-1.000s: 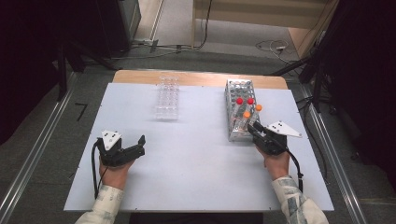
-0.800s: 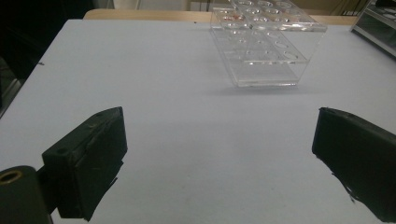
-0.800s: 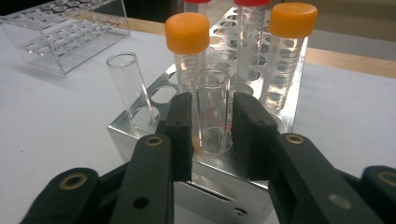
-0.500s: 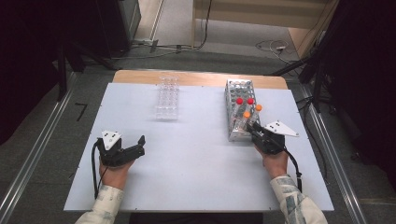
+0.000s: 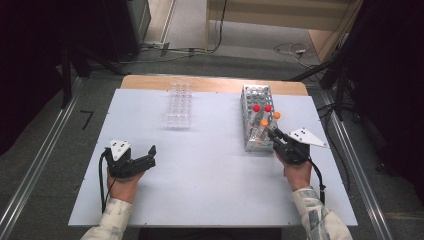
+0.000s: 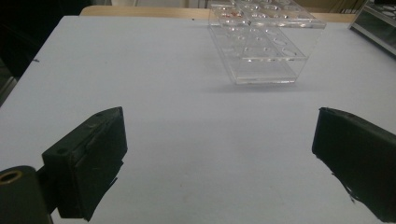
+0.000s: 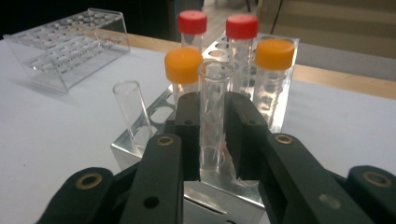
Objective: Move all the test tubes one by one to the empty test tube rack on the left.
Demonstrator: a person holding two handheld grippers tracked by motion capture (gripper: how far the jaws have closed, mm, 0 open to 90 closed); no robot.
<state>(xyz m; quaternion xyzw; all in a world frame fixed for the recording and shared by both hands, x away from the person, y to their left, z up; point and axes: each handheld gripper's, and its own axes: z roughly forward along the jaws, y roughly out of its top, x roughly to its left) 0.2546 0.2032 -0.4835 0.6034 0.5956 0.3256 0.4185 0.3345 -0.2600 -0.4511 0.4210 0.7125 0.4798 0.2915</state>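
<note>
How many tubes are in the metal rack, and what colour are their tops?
Red-capped tubes: 2
Orange-capped tubes: 2
Uncapped clear tubes: 2; one of these stands between the right gripper jaws
Total in the metal rack: 6

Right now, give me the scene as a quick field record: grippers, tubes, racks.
right gripper: shut on uncapped tube, jaws have just been closing
uncapped tube: clear, upright, seated in metal rack
metal rack: right side of table, near right gripper
capped tubes: two red caps, two orange caps, standing in metal rack
second open tube: upright at the rack's near corner
left gripper: open, nothing between jaws, over bare table
clear rack: no tubes visible, far centre-left
</note>
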